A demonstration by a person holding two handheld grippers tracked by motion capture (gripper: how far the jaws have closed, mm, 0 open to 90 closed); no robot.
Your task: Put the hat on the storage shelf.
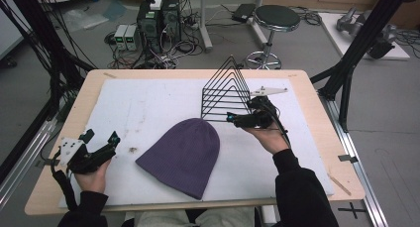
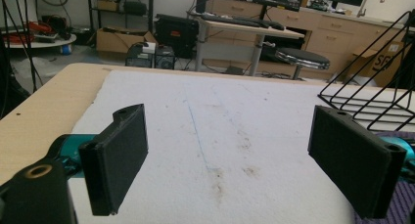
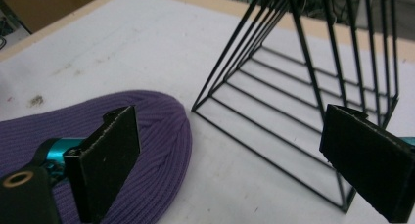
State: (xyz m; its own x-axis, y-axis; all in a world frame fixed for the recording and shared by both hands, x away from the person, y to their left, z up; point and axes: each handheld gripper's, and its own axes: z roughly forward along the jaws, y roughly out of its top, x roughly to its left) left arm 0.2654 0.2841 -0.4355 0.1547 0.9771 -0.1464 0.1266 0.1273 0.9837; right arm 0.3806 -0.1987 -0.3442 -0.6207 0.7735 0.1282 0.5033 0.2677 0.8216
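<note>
A purple knit beanie (image 1: 183,155) lies flat on the white mat (image 1: 148,103), near the front middle. Behind it to the right stands a black wire rack (image 1: 225,93) shaped like a triangle. My right gripper (image 1: 240,111) is open just right of the beanie's crown, at the rack's front foot. In the right gripper view its jaws (image 3: 235,131) are spread wide, with the beanie (image 3: 147,121) at the left and the rack (image 3: 313,87) at the right. My left gripper (image 1: 101,137) is open over bare mat, left of the beanie. The left gripper view has its jaws (image 2: 230,131) empty and the rack (image 2: 372,97) far right.
The mat covers most of a wooden table (image 1: 74,118). Black frame poles (image 1: 356,48) rise at both sides of the table. Beyond the far edge are a round stool (image 1: 276,16), computer towers (image 1: 158,19) and tangled cables on the floor.
</note>
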